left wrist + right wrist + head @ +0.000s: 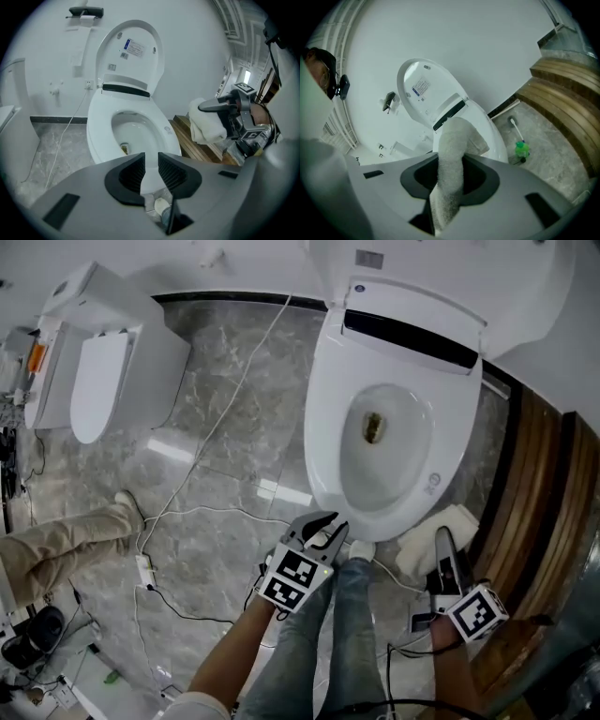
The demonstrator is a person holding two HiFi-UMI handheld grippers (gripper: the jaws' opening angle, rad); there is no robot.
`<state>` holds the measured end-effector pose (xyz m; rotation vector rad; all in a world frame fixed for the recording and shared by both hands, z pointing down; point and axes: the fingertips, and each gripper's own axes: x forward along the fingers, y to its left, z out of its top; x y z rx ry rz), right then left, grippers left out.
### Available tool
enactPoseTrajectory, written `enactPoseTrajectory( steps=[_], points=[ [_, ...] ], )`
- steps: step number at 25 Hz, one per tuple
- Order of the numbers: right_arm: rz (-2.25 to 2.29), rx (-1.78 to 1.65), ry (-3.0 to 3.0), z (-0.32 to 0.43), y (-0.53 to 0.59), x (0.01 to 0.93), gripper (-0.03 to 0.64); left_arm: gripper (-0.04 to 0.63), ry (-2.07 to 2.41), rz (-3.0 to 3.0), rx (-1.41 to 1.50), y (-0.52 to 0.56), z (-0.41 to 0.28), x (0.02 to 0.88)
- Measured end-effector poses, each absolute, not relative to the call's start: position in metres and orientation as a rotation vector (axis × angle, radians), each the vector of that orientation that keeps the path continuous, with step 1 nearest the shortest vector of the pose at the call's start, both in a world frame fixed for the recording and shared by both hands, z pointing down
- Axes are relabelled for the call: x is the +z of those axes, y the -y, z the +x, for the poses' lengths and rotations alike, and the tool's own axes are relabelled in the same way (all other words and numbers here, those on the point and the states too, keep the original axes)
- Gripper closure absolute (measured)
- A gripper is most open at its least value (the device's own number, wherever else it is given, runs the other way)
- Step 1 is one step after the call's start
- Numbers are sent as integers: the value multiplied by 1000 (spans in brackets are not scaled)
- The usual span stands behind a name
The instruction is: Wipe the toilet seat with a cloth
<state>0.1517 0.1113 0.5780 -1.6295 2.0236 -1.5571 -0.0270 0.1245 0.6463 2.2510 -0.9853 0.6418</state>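
The white cloth (pixel 454 136), bunched and fluffy, sits clamped in the right gripper's (pixel 451 180) jaws, beside the toilet seat (pixel 323 409) (lid raised). The left gripper (pixel 151 171) is slightly parted and empty.

Second toilet (pixel 94 371), lid shut, at left on marble floor (pixel 220 334). White cable (pixel 239 381) trails across it. Green brush (pixel 521 149) near wooden steps (pixel 562 101).
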Motion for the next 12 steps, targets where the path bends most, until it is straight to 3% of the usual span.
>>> enactPoseTrajectory(
  steps=[5, 12],
  points=[
    [-1736, -1566, -2205, 179, -88, 597, 515, 576, 1092, 2279, 675, -103, -23, 608],
    [-1694, -1522, -2462, 197, -6, 614, 516, 584, 991, 2233, 589, -73, 5, 600]
  ],
)
